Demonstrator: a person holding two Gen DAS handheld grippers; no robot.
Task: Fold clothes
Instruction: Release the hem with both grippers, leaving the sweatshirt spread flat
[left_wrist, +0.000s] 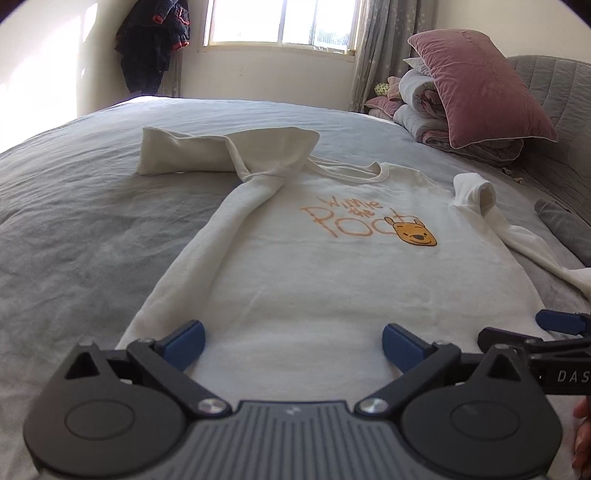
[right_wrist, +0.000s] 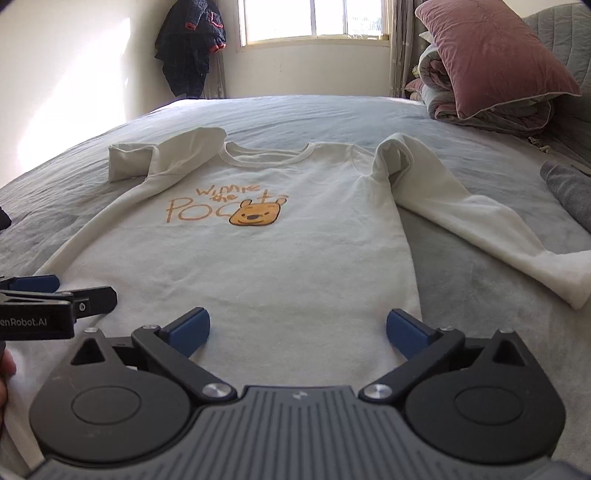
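Left wrist view: both jaws spread, nothing held; left hand-held gripper (left_wrist: 291, 343) and right hand-held gripper (right_wrist: 297, 330) hovered over hem of cream sweatshirt (right_wrist: 258, 266), flat mid-bed (left_wrist: 74, 221). Risk: pinching one layer only, bunched sleeves skewing fold

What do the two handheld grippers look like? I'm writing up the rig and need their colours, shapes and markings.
Both match. The left gripper and right gripper each have black angular linkage arms with silver pivot screws, blue pads on the fingertips, two round black housings and a ribbed grey centre plate. White lettering shows on their sides, partly cut off. No cables or sleeves show; only slivers of skin at the frame edges.
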